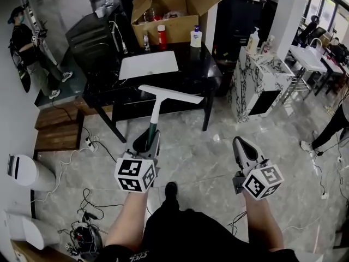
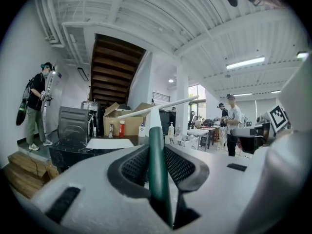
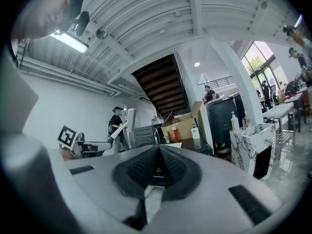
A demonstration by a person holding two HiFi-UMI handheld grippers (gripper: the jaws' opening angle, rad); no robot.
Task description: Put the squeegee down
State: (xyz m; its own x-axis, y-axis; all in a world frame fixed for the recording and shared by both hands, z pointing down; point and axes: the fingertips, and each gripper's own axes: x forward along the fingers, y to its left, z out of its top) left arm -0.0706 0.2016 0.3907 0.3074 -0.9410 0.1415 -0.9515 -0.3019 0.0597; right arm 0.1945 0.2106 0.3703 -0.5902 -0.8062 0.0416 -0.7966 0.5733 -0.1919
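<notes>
Between the jaws of the left gripper point(image 1: 152, 141), which are clamped on its green handle, the squeegee point(image 1: 156, 109) stands held in the air, its white blade over the near edge of the black table point(image 1: 192, 74). At twelve o'clock on that table lie a white sheet point(image 1: 148, 64) and an open cardboard box point(image 1: 170, 19). A marble-patterned cabinet point(image 1: 255, 83) stands at two o'clock. At three o'clock the right gripper point(image 1: 241, 144) hangs over the grey marbled floor point(image 1: 202, 154), jaws together on nothing. Cables point(image 1: 87, 225) sprawl at seven o'clock.

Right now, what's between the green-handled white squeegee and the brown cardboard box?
Head view: a flat white board on the black table, then a red bottle.
</notes>
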